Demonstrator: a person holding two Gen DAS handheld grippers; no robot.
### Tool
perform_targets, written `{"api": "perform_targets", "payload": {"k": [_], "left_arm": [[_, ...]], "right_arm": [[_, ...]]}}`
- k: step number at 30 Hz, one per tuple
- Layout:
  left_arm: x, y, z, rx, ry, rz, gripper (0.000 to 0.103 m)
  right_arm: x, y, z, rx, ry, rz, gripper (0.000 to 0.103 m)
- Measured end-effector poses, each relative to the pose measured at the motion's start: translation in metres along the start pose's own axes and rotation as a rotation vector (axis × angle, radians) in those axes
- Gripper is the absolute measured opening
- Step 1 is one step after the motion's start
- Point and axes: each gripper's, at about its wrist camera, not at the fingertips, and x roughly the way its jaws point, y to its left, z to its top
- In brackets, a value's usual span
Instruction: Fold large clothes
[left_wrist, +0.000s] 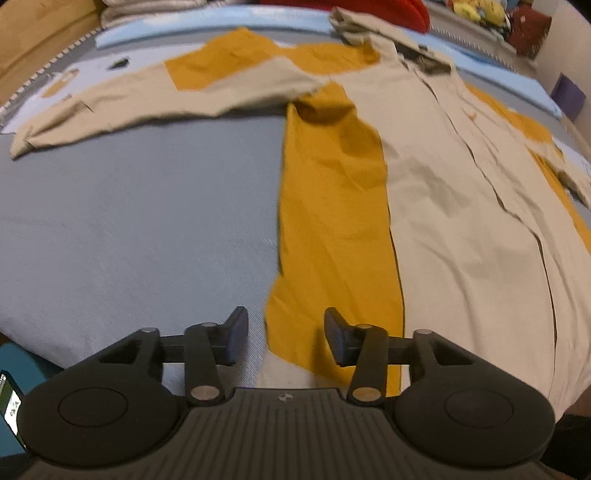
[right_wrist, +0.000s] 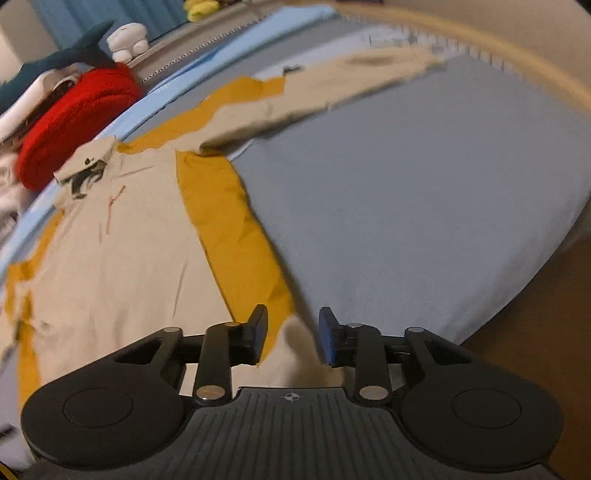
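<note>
Left wrist view: the left tool (left_wrist: 284, 334) hangs over the near edge of the bed (left_wrist: 129, 221), jaws partly open and gripping nothing; the mustard hem just shows in the gap below. The shirt (left_wrist: 461, 206), tan with mustard panels, lies spread flat on the right half of the bed, collar at the far end and one long sleeve (left_wrist: 155, 103) stretched out to the left.

Right wrist view: the right tool (right_wrist: 291, 334) is also partly open and empty, hovering above the shirt's near corner (right_wrist: 295, 339). The red cushion (right_wrist: 74, 122) sits far left, off the shirt.

It looks like thin woven cotton: light, floppy, likely to crease and sag. I'd pinch it at the hem corners or the sleeve cuff, never mid-panel.
</note>
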Motion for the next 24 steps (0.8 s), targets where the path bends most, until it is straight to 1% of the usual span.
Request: {"api": "perform_targets", "payload": {"k": [1,2,3,7,9,10,11,13,14,15,16,17,18,20,21,22,23,24], "left_arm": [[0.004,0.000,-0.001,0.004,0.017,-0.002,0.054],[0.007,-0.001,-0.001,0.005,0.031,-0.003,0.055],[0.010,-0.001,-0.003,0.007,0.045,-0.001,0.056],[0.015,-0.002,-0.006,0.004,0.085,0.018,0.058],[0.017,-0.002,-0.007,-0.002,0.093,0.024,0.058],[0.017,-0.003,-0.007,-0.003,0.095,0.025,0.058],[0.018,-0.004,-0.007,-0.003,0.098,0.026,0.058],[0.019,-0.005,-0.007,0.000,0.103,0.029,0.058],[0.020,-0.005,-0.007,0.003,0.105,0.030,0.058],[0.020,-0.006,-0.007,0.003,0.106,0.032,0.058],[0.020,-0.006,-0.007,0.002,0.106,0.033,0.058],[0.020,-0.005,-0.006,-0.002,0.105,0.035,0.058],[0.020,-0.005,-0.006,-0.005,0.103,0.038,0.058],[0.020,-0.004,-0.006,-0.012,0.096,0.044,0.058],[0.019,-0.004,-0.006,-0.013,0.093,0.048,0.058],[0.019,-0.004,-0.006,-0.012,0.092,0.051,0.058],[0.020,-0.005,-0.006,-0.010,0.091,0.054,0.059],[0.020,-0.005,-0.007,-0.007,0.091,0.056,0.060]], "right_arm": [[0.005,0.001,0.000,-0.018,0.020,0.004,0.045],[0.011,0.004,-0.003,-0.050,0.039,-0.007,0.054],[0.016,0.003,-0.005,-0.075,0.054,-0.020,0.059],[0.030,0.013,-0.014,-0.159,0.110,-0.047,0.059],[0.037,0.015,-0.011,-0.176,0.133,-0.025,0.059],[0.033,0.016,-0.011,-0.185,0.153,0.002,0.058],[0.031,0.017,-0.011,-0.204,0.165,0.021,0.054],[0.021,0.024,-0.012,-0.272,0.192,0.054,0.041],[0.014,0.025,-0.014,-0.297,0.203,0.071,0.027],[0.003,0.028,-0.015,-0.304,0.205,0.111,0.016],[-0.009,0.028,-0.012,-0.286,0.195,0.172,0.009],[-0.025,0.026,-0.007,-0.234,0.171,0.283,0.005],[-0.043,0.023,0.000,-0.180,0.121,0.398,0.001],[-0.076,0.016,0.011,-0.117,-0.013,0.557,0.001],[-0.086,0.011,0.016,-0.077,-0.073,0.617,0.001],[-0.093,0.006,0.021,-0.034,-0.113,0.659,0.001],[-0.097,0.000,0.024,0.003,-0.140,0.662,0.001],[-0.093,-0.001,0.028,0.023,-0.149,0.629,0.001]]}}
